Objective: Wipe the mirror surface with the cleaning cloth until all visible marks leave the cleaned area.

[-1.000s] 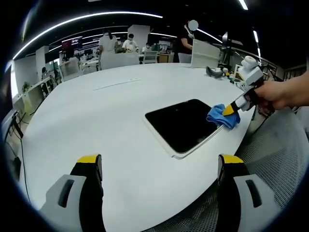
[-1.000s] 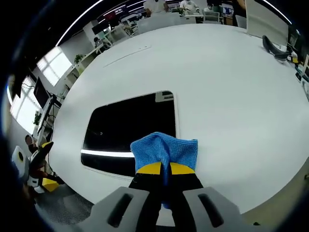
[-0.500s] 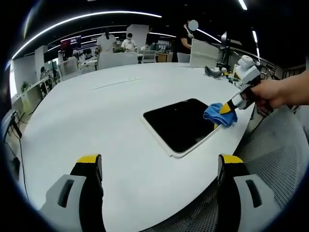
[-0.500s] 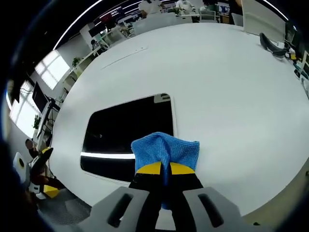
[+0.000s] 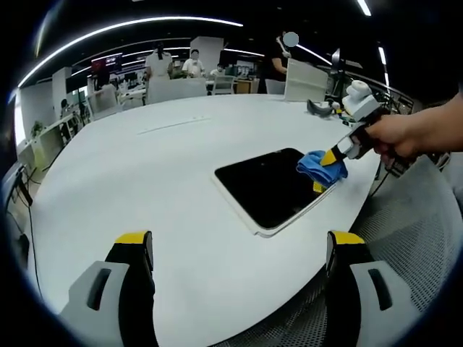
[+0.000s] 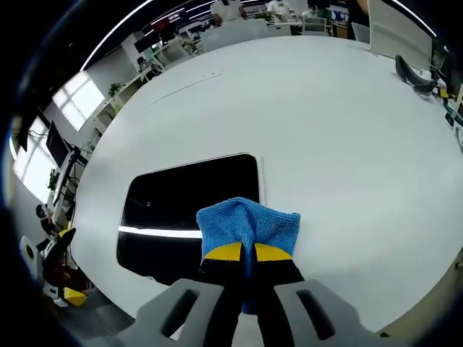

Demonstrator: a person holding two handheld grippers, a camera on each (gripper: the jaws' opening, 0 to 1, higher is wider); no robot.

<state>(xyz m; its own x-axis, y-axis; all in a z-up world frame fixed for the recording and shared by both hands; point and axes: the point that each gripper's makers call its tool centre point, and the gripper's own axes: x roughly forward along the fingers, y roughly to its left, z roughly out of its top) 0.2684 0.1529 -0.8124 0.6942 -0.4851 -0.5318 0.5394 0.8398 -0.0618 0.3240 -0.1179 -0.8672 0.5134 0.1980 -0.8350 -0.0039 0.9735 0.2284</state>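
— Where is the cloth relative to your jaws?
— Your right gripper (image 6: 241, 252) has its jaws closed tight on the blue cleaning cloth (image 6: 248, 223), which bunches up just ahead of the yellow tips. The mirror (image 6: 189, 207) lies flat on the white table (image 6: 347, 144), ahead and left of those jaws, and the cloth overlaps its near right corner.
— And your left one?
— Your left gripper (image 5: 241, 249) holds nothing, jaws spread wide. The mirror (image 5: 271, 186) sits well ahead between them, toward the right jaw, with the cloth (image 5: 320, 165) on its far right edge.
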